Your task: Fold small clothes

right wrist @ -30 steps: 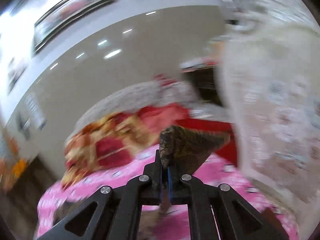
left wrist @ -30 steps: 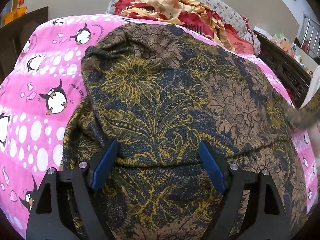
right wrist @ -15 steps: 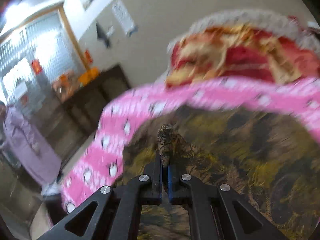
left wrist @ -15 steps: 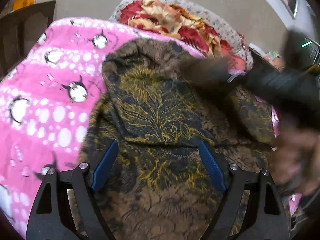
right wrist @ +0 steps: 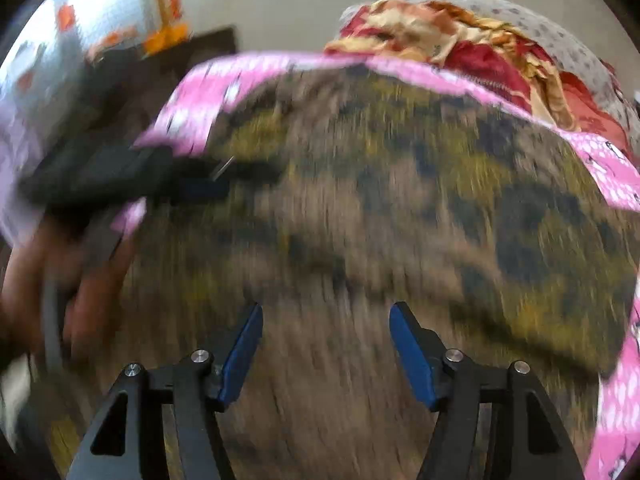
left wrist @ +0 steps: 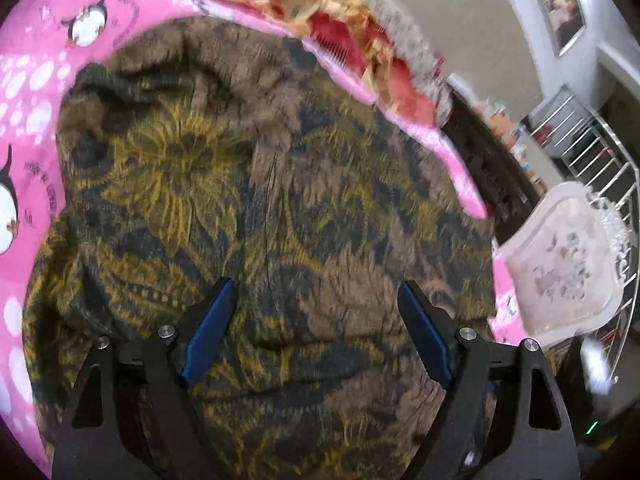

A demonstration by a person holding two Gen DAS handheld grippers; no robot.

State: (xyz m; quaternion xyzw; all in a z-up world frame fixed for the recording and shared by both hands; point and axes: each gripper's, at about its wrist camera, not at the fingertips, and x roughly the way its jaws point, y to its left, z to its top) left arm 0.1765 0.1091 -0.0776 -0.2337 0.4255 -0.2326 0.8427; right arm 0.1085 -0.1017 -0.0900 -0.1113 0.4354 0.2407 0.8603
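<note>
Left wrist view: the left gripper (left wrist: 316, 312) hung over a dark floral garment (left wrist: 256, 208) with yellow and brown flower print, its blue-padded fingers (left wrist: 210, 332) spread wide with nothing between them. The garment lay spread across a pink penguin-print blanket (left wrist: 36, 92), covering most of it, with a crease running across the cloth just ahead of the fingertips and bunched folds at its far left corner. Beyond the blanket's far edge sat a rumpled red and gold quilt (left wrist: 352, 20). To the right stood a dark wooden bed frame (left wrist: 488, 152), a white patterned cloth (left wrist: 560, 272) close to the lens, and a metal railing (left wrist: 592, 156) under a framed picture (left wrist: 564, 20) on the wall.

Right wrist view, heavily blurred: the right gripper (right wrist: 326, 344) was over the same garment (right wrist: 400, 220), its blue fingers (right wrist: 244, 348) also parted and holding nothing. The cloth filled the middle of the view, with the pink blanket (right wrist: 612, 172) showing along its far and right edges and the red quilt (right wrist: 480, 48) behind. At the left, the person's hand (right wrist: 76, 280) gripped the other black gripper (right wrist: 120, 176), which reached over the garment's left edge; whether it touched the cloth could not be told.
</note>
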